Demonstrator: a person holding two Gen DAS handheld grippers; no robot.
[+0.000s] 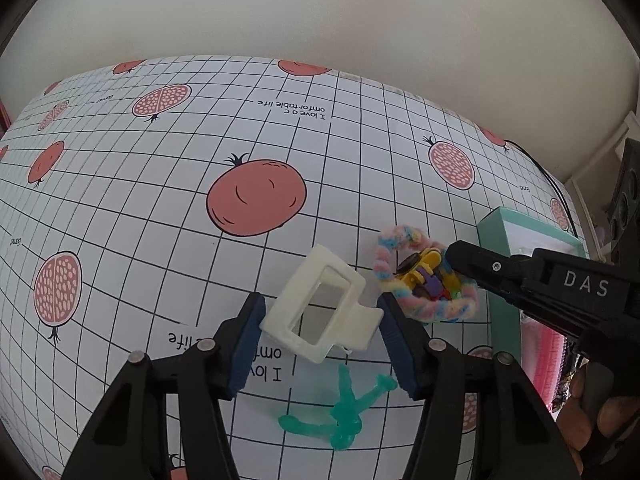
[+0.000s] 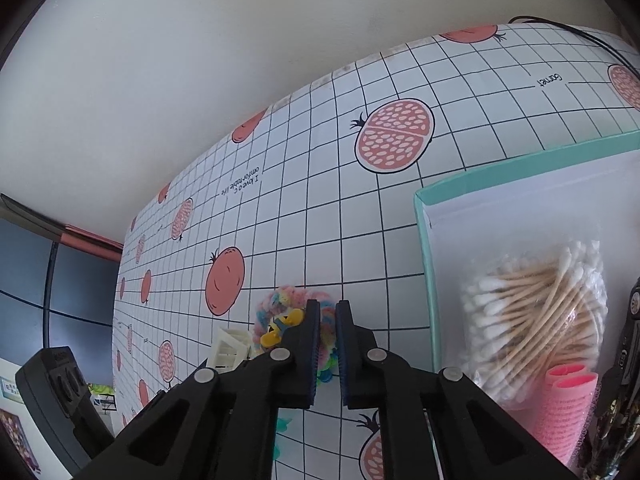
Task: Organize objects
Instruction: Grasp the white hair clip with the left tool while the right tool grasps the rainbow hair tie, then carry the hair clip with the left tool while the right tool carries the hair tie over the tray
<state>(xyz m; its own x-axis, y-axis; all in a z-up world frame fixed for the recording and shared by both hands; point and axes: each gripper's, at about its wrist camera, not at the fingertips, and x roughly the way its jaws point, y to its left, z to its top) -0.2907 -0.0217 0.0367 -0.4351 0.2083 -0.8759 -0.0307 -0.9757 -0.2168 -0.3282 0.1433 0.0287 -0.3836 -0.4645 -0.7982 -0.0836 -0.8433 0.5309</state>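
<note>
In the left wrist view my left gripper (image 1: 321,304) has its blue pads pressed against both ends of a white hair claw clip (image 1: 296,312), which sits tilted between them. Below it on the tablecloth lies a teal plastic clip (image 1: 344,412). A pastel fuzzy scrunchie (image 1: 424,308) ringed around small yellow and purple clips (image 1: 420,276) lies to the right. My right gripper (image 2: 327,314) has its fingers nearly together on the scrunchie's (image 2: 276,304) rim. The white clip (image 2: 230,348) shows to the left in that view.
A teal box (image 2: 424,248) stands at the right, holding a bag of cotton swabs (image 2: 536,312) and pink hair rollers (image 2: 568,408). The table wears a grid cloth with pomegranates (image 1: 256,196). A wall stands behind it. A hand (image 1: 600,408) holds the right gripper.
</note>
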